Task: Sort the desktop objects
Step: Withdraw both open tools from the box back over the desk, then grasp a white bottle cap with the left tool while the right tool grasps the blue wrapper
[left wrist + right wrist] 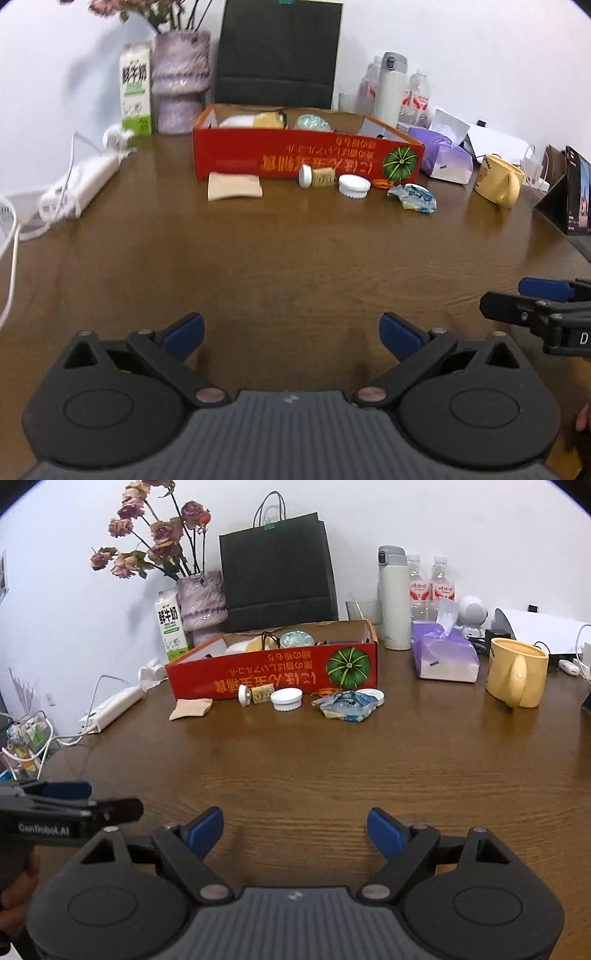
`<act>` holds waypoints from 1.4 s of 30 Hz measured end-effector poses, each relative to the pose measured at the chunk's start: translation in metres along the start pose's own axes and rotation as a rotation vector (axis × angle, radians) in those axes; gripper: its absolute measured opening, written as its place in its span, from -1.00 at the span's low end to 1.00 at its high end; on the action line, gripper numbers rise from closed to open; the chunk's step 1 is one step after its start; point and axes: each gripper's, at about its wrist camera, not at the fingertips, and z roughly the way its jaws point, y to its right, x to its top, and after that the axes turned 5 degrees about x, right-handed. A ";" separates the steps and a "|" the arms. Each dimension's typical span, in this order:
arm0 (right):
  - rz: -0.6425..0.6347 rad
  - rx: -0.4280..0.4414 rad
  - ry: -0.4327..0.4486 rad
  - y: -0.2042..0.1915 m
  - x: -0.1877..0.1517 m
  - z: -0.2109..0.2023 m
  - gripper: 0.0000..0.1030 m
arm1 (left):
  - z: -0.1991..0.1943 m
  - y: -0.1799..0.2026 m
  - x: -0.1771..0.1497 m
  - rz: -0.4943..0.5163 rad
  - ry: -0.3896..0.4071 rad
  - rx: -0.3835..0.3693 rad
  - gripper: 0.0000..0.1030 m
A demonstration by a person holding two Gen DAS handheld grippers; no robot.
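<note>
A red cardboard box [258, 158] [258, 679] stands at the far middle of the wooden table, with several items inside. In front of it lie a beige folded napkin [234, 186] [192, 708], a small bottle with a white cap [317, 176] [255, 694], a white round lid [354, 186] [286, 699] and a crumpled blue wrapper [413, 198] [347, 704]. My left gripper [291, 334] is open and empty, well short of them. My right gripper [295, 829] is open and empty too, beside the left.
A yellow mug [498, 182] [517, 672], a purple tissue pack [443, 657], a thermos [393, 598] and water bottles stand right. A vase [201, 598], milk carton [136, 92], black bag [277, 568] and power strip [81, 184] stand back left. A tablet [576, 195] is far right.
</note>
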 end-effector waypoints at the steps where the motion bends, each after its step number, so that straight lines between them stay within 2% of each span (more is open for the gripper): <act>1: 0.005 -0.001 0.003 -0.001 -0.002 -0.001 0.65 | 0.000 0.000 -0.001 -0.007 -0.004 -0.003 1.00; 7: -0.028 -0.064 0.020 -0.011 -0.006 0.000 0.68 | -0.005 0.006 -0.008 0.019 0.025 0.006 1.00; 16: -0.019 -0.056 0.013 -0.009 -0.006 0.001 0.68 | 0.001 0.008 -0.003 0.018 -0.009 0.028 1.00; 24: 0.027 -0.050 0.001 0.015 0.023 0.014 0.63 | 0.023 0.008 0.027 0.017 0.016 0.039 1.00; 27: 0.024 -0.089 0.002 0.030 0.043 0.033 0.62 | 0.039 0.014 0.048 0.064 0.054 0.067 1.00; 31: 0.070 -0.067 -0.017 0.049 0.072 0.074 0.45 | 0.068 0.020 0.082 0.072 0.068 0.039 0.93; 33: 0.082 -0.051 -0.037 0.055 0.089 0.098 0.20 | 0.085 0.026 0.099 0.082 0.072 -0.007 0.84; 37: 0.103 -0.073 -0.050 0.067 0.117 0.135 0.06 | 0.115 0.044 0.118 0.146 0.066 -0.049 0.65; 38: 0.100 -0.080 -0.057 0.070 0.121 0.143 -0.10 | 0.121 0.048 0.120 0.154 0.072 -0.055 0.63; 39: 0.100 -0.079 -0.069 0.073 0.122 0.147 -0.40 | 0.125 0.050 0.122 0.157 0.075 -0.062 0.60; 40: 0.103 -0.074 -0.091 0.075 0.121 0.153 -0.56 | 0.129 0.052 0.122 0.155 0.074 -0.066 0.58; 42: 0.093 -0.059 -0.097 0.077 0.115 0.155 -0.69 | 0.135 0.053 0.123 0.127 0.069 -0.086 0.38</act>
